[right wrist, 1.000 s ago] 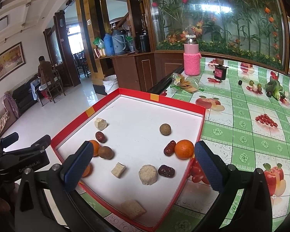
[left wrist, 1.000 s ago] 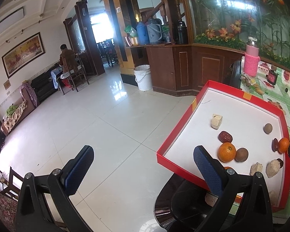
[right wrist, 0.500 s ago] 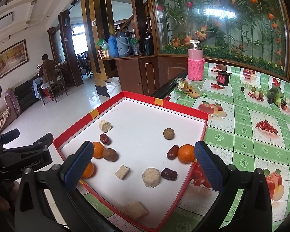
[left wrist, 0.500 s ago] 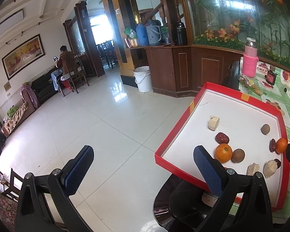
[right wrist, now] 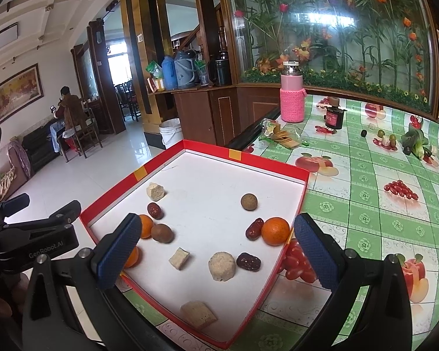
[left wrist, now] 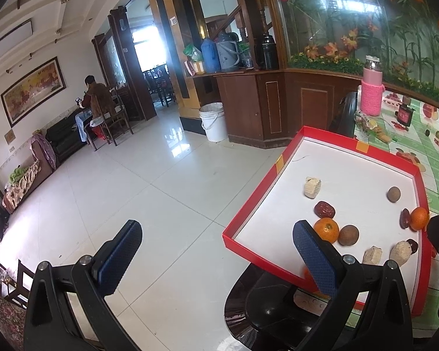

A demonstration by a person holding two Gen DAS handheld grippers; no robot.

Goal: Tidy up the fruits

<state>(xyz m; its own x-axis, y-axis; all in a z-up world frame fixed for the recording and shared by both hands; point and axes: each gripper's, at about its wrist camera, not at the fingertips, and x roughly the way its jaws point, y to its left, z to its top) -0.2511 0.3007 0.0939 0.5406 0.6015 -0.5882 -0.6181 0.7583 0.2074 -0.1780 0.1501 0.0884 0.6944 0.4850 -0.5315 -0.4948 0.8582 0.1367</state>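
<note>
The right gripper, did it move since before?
Yes. The right gripper drew back from the red tray: the pink bottle and tray sit lower and nearer mid-picture than before.

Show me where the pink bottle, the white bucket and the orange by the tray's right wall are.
pink bottle (right wrist: pixel 291 103), right wrist view, on its knitted sleeve.
white bucket (left wrist: pixel 213 122), left wrist view, on its side wall.
orange (right wrist: pixel 275 231), right wrist view, on its peel's middle.
</note>
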